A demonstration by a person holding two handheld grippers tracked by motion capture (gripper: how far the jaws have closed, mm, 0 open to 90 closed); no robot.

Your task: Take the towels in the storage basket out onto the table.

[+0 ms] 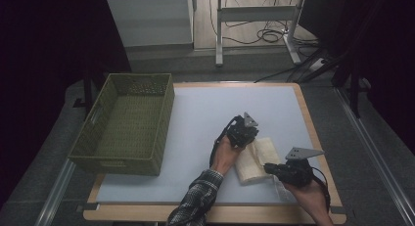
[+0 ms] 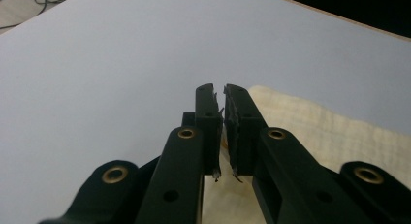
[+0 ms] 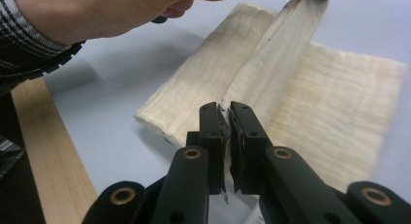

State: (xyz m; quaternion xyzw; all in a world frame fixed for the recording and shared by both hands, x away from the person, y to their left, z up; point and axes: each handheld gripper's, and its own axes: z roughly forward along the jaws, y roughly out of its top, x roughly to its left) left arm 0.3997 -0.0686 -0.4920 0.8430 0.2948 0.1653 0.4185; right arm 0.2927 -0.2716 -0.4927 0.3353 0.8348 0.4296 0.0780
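Left gripper (image 1: pixel 248 133) is shut on the far edge of the cloth (image 1: pixel 252 163). Right gripper (image 1: pixel 272 169) is shut on the near edge, w/ a thin bit of cloth pinched between its jaws. In the right gripper view that edge is pulled up tight in a strip (image 3: pixel 286 49) that runs to the other gripper.

Going big to small: the table (image 1: pixel 205 118) is wide & bare in the middle. The basket (image 1: pixel 126 123) sits at the left, open on top, well apart from the cloth. The cloth lies at the right front part of the table, near the right edge.

Step, I think: folding the cloth, w/ one layer held up by both grippers. Next move prob needs both hands to go the same way & keep the edge tight, then lay it flat on the rest of the cloth.

Room: lots of free space to the left & far side. Less to the right & front, where the wood rim (image 1: pixel 320 157) is close, so don't drag the cloth off it.
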